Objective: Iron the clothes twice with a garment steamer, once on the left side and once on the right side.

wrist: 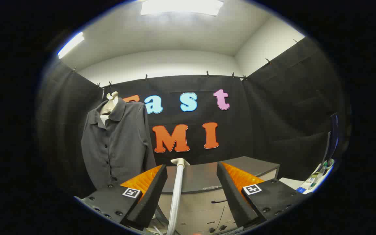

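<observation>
In the gripper view, the gripper (192,178) sits at the bottom middle of the frame. Its two fingers (155,186) are wide apart and hold nothing. They press on nothing at all.

Between the fingers, a little nearer the left one, stands the steamer head (180,161). It is pale and small, and it sits on top of a ribbed hose (176,199). The hose runs down to the bottom of the frame. The head is in the gap but does not touch either finger, as far as can be seen.

The shirt (116,143) hangs in the left middle of the frame. It is dark grey with buttons down the front and a collar on top. It hangs on a pale hanger (111,101) in front of the black cloth wall. It looks well apart from the fingers, off to their left and beyond them.

Behind the steamer head is a grey cabinet (204,178) with drawers under its top. At the far right of the frame are some small things, too blurred to name.

The step now looks like the very start: getting the steamer. No ironing looks begun. Next, the fingers need to move in so the head or hose sits right in the middle, then close on it firmly. After that it must be carried left to the shirt.
</observation>
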Demonstrator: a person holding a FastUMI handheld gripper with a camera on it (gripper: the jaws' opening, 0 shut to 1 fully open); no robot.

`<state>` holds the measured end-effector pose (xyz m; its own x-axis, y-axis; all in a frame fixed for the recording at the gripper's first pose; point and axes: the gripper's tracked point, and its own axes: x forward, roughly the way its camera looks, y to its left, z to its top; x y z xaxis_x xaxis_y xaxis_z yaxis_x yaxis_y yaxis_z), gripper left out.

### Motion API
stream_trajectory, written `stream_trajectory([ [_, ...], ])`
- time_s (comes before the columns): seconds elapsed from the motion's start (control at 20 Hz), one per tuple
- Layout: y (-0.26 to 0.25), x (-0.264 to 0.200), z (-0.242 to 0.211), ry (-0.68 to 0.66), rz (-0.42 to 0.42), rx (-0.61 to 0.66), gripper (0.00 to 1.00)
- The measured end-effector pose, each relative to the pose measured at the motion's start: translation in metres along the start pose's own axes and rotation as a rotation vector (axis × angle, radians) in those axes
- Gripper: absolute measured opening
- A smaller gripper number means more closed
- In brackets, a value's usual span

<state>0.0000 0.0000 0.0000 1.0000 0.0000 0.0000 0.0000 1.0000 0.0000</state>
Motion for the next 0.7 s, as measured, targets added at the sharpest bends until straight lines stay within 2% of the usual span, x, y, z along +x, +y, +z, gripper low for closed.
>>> stream_trajectory([
  [0.15,0.004,0.002,0.0,0.006,-0.008,-0.013,0.98],
  [0.7,0.029,0.01,0.004,-0.004,0.049,-0.012,0.98],
])
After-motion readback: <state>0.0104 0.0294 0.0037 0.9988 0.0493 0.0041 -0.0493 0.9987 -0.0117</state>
